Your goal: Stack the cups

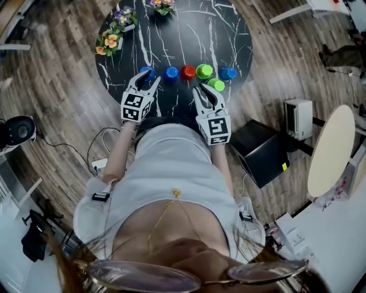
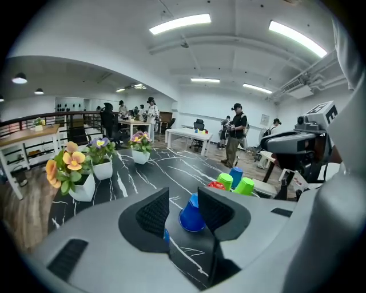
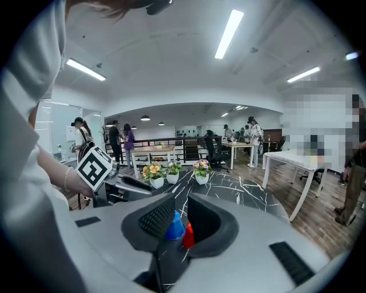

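Note:
Several upturned cups stand in a row on the black marble table [image 1: 189,34]: blue [image 1: 147,72], blue [image 1: 171,72], red [image 1: 187,71], green [image 1: 204,71], blue [image 1: 227,72]. A second green cup [image 1: 216,84] sits nearer me. My left gripper [image 1: 146,79] hovers open at the leftmost blue cup, with nothing pressed between its pads. In the left gripper view a blue cup [image 2: 191,214] shows beyond the gap of that gripper [image 2: 183,207]. My right gripper [image 1: 207,91] stands narrowly open and empty beside the near green cup. Past its jaws [image 3: 180,213] the right gripper view shows a blue cup [image 3: 174,227] and a red cup [image 3: 188,236].
Three flower pots [image 1: 111,40] [image 1: 124,16] [image 1: 163,6] line the table's far left rim. On the floor to the right are a black box [image 1: 260,151], a white appliance [image 1: 298,117] and a round beige table [image 1: 331,149]. People stand in the room behind.

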The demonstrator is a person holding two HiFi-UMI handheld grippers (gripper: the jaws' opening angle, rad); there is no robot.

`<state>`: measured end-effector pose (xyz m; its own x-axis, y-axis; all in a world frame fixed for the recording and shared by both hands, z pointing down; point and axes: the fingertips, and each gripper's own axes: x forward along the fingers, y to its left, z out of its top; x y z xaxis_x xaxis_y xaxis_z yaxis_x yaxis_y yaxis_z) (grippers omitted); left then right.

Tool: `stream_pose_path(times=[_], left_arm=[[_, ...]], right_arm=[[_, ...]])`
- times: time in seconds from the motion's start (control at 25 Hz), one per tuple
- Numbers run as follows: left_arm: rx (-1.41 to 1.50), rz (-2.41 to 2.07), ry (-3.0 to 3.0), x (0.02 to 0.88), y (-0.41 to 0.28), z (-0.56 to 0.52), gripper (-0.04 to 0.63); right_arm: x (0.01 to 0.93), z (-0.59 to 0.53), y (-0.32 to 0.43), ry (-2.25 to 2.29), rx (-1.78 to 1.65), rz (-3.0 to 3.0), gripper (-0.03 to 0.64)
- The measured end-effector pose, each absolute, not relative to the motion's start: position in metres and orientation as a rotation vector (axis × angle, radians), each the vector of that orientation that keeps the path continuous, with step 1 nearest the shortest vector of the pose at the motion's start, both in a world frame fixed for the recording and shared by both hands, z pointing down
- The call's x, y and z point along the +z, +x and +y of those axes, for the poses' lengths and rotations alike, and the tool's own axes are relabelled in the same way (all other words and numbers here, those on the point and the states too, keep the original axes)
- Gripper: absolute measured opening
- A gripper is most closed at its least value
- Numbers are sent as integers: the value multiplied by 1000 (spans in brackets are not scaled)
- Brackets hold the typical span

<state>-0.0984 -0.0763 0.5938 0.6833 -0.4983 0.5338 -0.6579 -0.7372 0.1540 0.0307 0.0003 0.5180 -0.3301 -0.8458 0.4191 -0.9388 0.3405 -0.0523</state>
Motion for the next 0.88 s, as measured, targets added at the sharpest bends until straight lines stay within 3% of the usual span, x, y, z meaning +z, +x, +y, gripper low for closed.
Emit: stream_pose_path(times=[0.88], left_arm=[[945,-1030,2444,657,-140,-100,262]], right_arm=[[524,8,37,1626,438,-2232,78]])
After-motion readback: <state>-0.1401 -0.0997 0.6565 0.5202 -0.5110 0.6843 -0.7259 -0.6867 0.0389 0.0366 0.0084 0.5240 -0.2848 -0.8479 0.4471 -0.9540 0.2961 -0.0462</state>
